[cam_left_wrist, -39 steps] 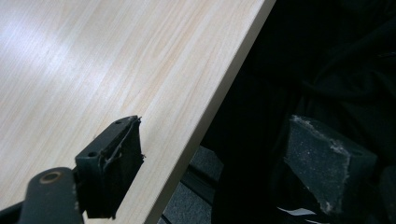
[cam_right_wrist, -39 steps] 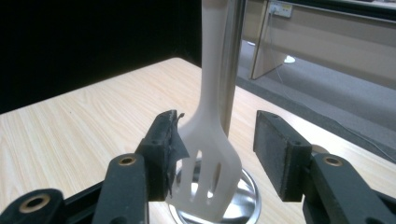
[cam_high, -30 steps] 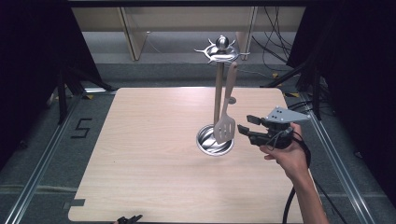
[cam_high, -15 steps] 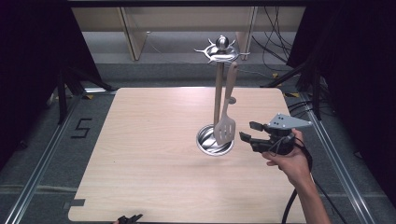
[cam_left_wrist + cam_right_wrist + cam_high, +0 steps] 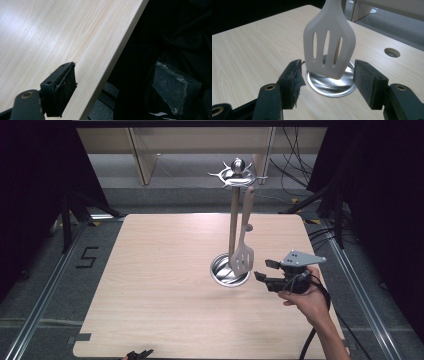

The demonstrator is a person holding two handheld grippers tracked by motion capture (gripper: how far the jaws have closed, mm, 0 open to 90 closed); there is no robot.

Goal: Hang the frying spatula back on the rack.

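Observation:
A pale slotted spatula (image 5: 242, 256) hangs by its handle from a hook on a metal utensil stand (image 5: 233, 220), its blade over the stand's round steel base (image 5: 223, 272). My right gripper (image 5: 264, 270), held in a hand, stands open just right of the blade and points at it. In the right gripper view the spatula blade (image 5: 329, 47) hangs a little beyond the right gripper (image 5: 327, 81), apart from both pads, above the steel base (image 5: 329, 86). My left gripper (image 5: 139, 354) is at the table's near edge; the left gripper (image 5: 116, 90) is open, holding nothing.
The wooden table (image 5: 165, 285) has a round cable hole (image 5: 392, 52) beyond the stand. The stand's top ring of hooks (image 5: 235, 176) reaches high above the table. Cables lie on the floor at the back right (image 5: 295, 165). Dark curtains flank both sides.
My right gripper has sunk a little and drifted toward the table's near side, staying open beside the spatula. The spatula and stand have not moved.

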